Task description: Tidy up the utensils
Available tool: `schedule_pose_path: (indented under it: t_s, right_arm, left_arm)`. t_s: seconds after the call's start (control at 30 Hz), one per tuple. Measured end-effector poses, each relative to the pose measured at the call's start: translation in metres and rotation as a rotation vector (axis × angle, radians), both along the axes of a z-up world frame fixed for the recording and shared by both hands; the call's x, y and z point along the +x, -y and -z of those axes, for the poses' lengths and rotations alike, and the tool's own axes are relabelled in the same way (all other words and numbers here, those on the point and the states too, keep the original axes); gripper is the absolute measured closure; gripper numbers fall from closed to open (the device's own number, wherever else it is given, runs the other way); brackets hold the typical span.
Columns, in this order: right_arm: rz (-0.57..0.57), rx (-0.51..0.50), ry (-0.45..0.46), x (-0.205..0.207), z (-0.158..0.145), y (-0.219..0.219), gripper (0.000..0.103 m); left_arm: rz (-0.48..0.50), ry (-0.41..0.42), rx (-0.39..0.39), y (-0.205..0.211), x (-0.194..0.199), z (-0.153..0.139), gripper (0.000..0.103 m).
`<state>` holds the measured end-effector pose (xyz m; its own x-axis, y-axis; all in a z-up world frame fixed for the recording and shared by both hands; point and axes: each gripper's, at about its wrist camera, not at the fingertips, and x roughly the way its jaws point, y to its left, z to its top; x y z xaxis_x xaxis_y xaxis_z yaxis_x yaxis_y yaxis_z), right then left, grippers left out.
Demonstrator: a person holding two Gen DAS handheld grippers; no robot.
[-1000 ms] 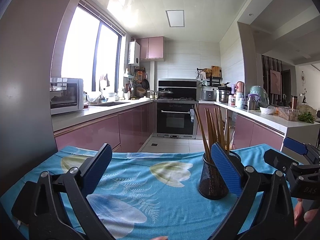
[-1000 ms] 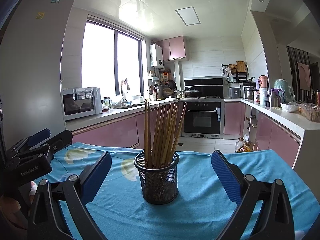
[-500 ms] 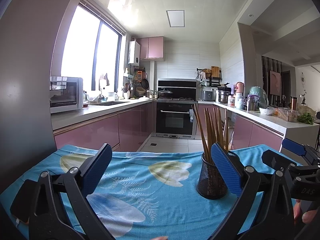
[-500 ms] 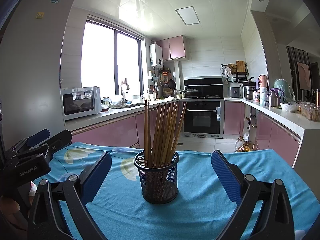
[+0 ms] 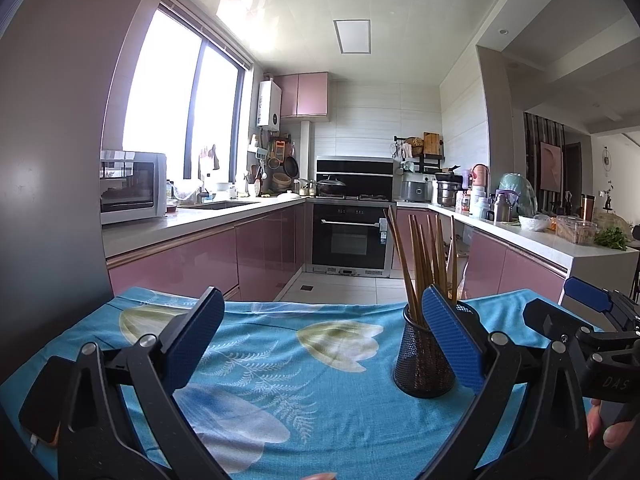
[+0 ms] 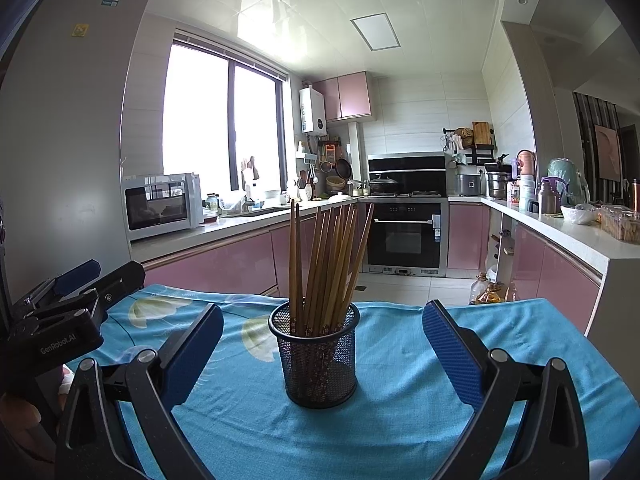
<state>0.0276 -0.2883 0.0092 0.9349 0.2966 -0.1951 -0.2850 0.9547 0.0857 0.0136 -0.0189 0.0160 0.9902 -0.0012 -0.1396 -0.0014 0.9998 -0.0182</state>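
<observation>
Both tongs stand spread wide and hold nothing. Right gripper (image 6: 322, 350) frames the mesh holder (image 6: 313, 354) squarely between its blue pads (image 6: 450, 354), neither pad touching it. Left gripper (image 5: 322, 340) hangs over bare tablecloth (image 5: 280, 360); in its view the holder (image 5: 423, 356) sits off to the right, partly behind its right finger.

Task's thing: chopsticks (image 6: 328, 268), a bundle of brown sticks standing tips-down in the black mesh holder on the blue flowered tablecloth (image 6: 400, 400). Most lean right; one or two stand near upright on the left of the bundle. No loose utensil shows on the cloth in either view, so the sorting looks either finished or not yet begun. Cannot tell which.

Judgement on the step in hand, if it is to draw sticks out or move the holder:
- Holder is light wire with a narrow base, so a sideways nudge on the tall sticks could tip it.
- Best use the left gripper to steady the rim before the right takes hold.
- Take a stick high on its shaft, well above the rim, and lift straight along its lean, not across it.
- Close slowly; smooth, thin sticks may slip or twist between flat pads.
- Take one pair at a time.
</observation>
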Motion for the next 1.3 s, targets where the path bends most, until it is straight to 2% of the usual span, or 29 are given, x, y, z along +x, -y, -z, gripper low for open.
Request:
schedule_pose_path:
  t_s: [1.3]
  right_arm:
    - [0.004, 0.004, -0.004, 0.0004, -0.0013, 0.0023, 0.006]
  left_arm:
    - [-0.005, -0.01, -0.001, 0.0068, -0.0002, 0.0046, 0.005]
